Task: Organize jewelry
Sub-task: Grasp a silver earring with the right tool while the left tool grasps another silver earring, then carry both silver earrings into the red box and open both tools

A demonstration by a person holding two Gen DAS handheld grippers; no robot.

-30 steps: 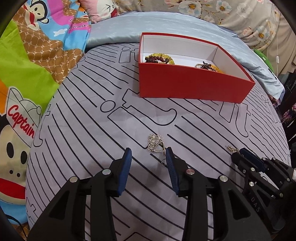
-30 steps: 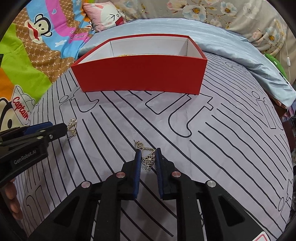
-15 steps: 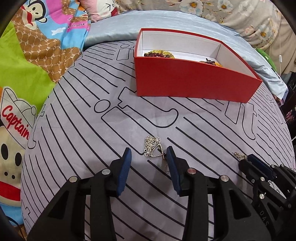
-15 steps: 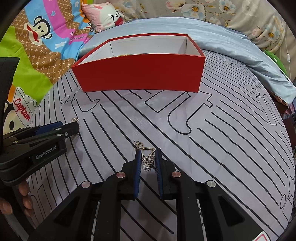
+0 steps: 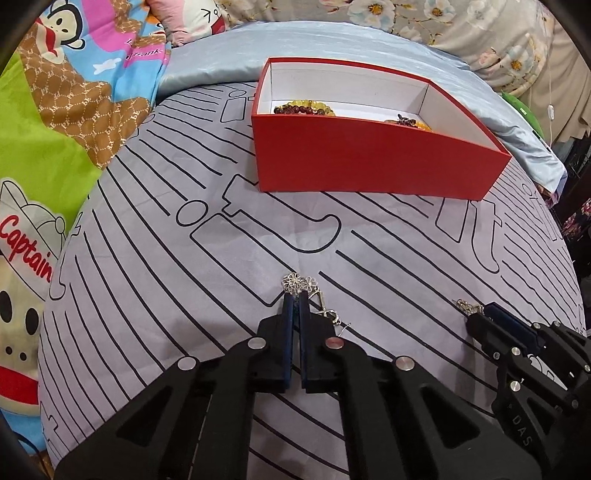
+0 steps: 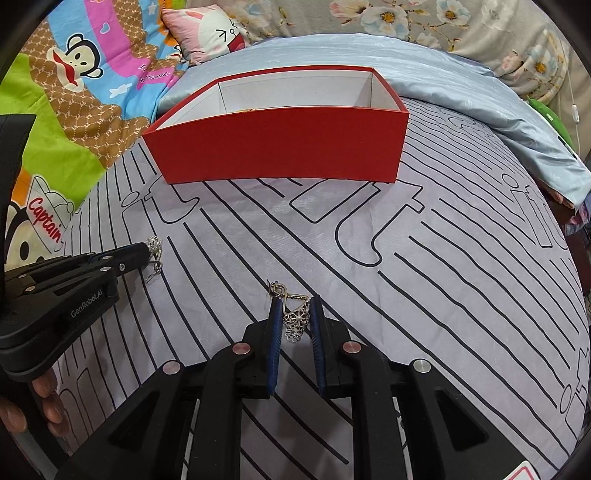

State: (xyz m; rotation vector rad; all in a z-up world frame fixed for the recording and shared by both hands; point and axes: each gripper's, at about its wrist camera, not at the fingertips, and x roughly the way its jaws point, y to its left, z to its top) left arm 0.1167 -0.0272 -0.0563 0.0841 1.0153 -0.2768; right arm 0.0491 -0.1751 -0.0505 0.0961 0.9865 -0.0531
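A red box with a white inside stands on the grey striped bedsheet; it also shows in the right wrist view. Bead bracelets lie inside it. My left gripper is shut on a silver flower earring lying on the sheet, its hook trailing to the right. My right gripper is shut on a second silver flower earring held between its blue pads. The right gripper shows at the right of the left wrist view; the left gripper shows at the left of the right wrist view.
The grey striped sheet covers the bed. A pale blue quilt lies behind the box. A colourful cartoon blanket lies at the left. A pink cushion sits at the back.
My left gripper has closed from wide open onto the flower earring. My right gripper still holds its earring and the box looks nearer.
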